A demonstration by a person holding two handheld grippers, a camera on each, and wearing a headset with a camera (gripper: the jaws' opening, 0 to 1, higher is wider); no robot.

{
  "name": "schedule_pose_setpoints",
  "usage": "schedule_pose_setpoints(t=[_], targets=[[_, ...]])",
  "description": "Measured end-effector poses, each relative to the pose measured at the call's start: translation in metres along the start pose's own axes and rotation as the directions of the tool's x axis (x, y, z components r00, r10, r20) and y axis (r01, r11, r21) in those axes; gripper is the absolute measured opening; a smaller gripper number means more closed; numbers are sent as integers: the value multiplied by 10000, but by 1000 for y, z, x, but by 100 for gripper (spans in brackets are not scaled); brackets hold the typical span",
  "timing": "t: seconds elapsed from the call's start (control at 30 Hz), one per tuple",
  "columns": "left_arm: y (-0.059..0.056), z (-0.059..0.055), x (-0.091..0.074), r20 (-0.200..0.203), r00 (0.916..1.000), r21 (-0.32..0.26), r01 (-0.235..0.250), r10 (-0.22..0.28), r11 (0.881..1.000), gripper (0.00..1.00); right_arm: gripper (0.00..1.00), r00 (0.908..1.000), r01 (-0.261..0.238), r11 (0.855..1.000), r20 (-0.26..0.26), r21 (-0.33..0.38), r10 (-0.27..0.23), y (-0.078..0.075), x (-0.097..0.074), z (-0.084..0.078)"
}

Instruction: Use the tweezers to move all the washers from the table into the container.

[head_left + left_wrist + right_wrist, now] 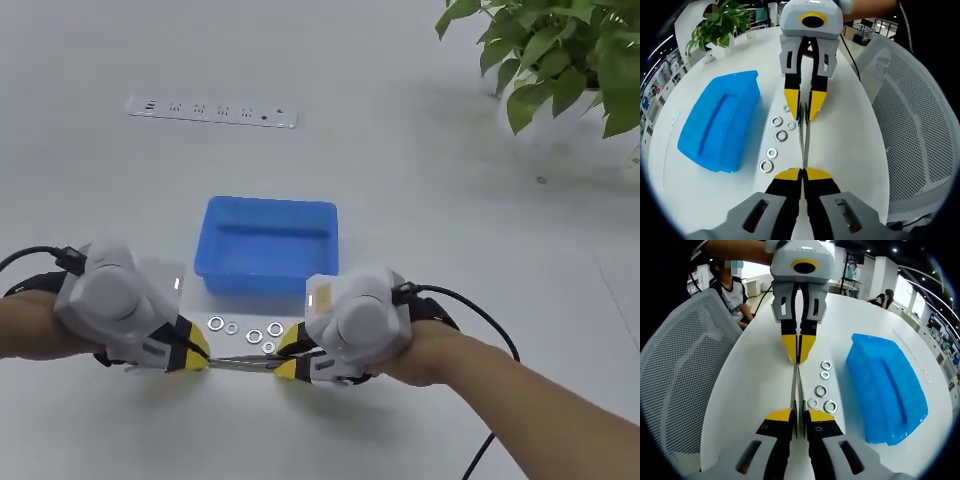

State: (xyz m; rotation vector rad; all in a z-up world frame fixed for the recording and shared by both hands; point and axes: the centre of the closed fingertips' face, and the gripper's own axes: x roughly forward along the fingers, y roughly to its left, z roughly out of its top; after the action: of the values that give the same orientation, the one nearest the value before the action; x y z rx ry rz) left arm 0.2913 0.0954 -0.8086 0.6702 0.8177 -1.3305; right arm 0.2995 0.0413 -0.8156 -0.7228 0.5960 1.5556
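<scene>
Five washers (254, 336) lie flat in a loose cluster on the table (420, 200), towards its near edge. They sit just in front of the blue container's (262, 272) near wall and do not touch it. The container itself stands further in from that edge.

On the near side of the cluster, just beside it, the tweezers (804, 142) lie with their long axis running along the near edge, roughly parallel to the container's front wall. So the washers are off to the side of the tool, not ahead of either end.

The left gripper (797, 357) has its yellow tips pressed together on one end of the tweezers, where the two arms meet. The right gripper (804, 116) faces it from the other end. Its tips stand slightly apart, bracket the spread arms and seem to rest against them without squeezing them shut.

The ends of the tweezers are hidden between the pads, so I cannot tell which is the working tip. Both grippers are about equally near the washers. Reaching one probably means swinging the tool towards the container.
</scene>
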Motion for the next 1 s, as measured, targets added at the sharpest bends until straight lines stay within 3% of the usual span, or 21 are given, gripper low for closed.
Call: schedule_pose_setpoints(t=[0.63,1.0], targets=[[-7,13,-13,233,9996,-252,-143,149,9996,5,13,9999,-102,9991,-38,-421,101,3,3,4],[-8,24,-22,381,9989,-100,-262,266,9996,5,12,10000,-65,9981,-20,-615,64,5,2,5]])
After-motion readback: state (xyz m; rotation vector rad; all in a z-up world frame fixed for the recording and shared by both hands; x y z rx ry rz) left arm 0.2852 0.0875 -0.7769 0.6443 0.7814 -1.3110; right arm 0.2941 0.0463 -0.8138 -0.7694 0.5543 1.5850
